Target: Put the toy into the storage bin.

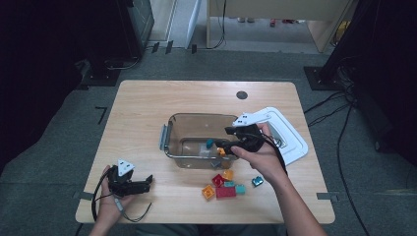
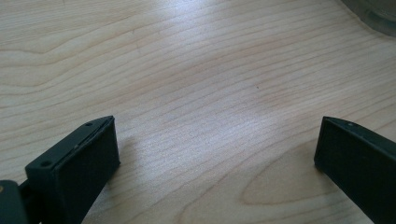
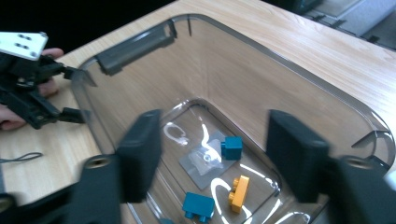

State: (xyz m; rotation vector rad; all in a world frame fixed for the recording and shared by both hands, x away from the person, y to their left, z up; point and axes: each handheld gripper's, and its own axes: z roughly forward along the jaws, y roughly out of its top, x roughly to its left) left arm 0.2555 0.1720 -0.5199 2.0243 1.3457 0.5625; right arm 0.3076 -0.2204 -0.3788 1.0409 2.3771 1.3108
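A clear plastic bin stands mid-table, and my right gripper hovers over its right side. In the right gripper view that gripper is open, with nothing between its jaws, looking down into the bin. On the bin's floor lie a teal brick, an orange brick and a blue brick. My left gripper rests at the table's front left, apart from the bin. Its jaws stand wide open over bare wood.
Several loose bricks lie in front of the bin: a red one, an orange one, a teal one and a dark teal one. A white lid lies right of the bin. A dark round grommet sits farther back.
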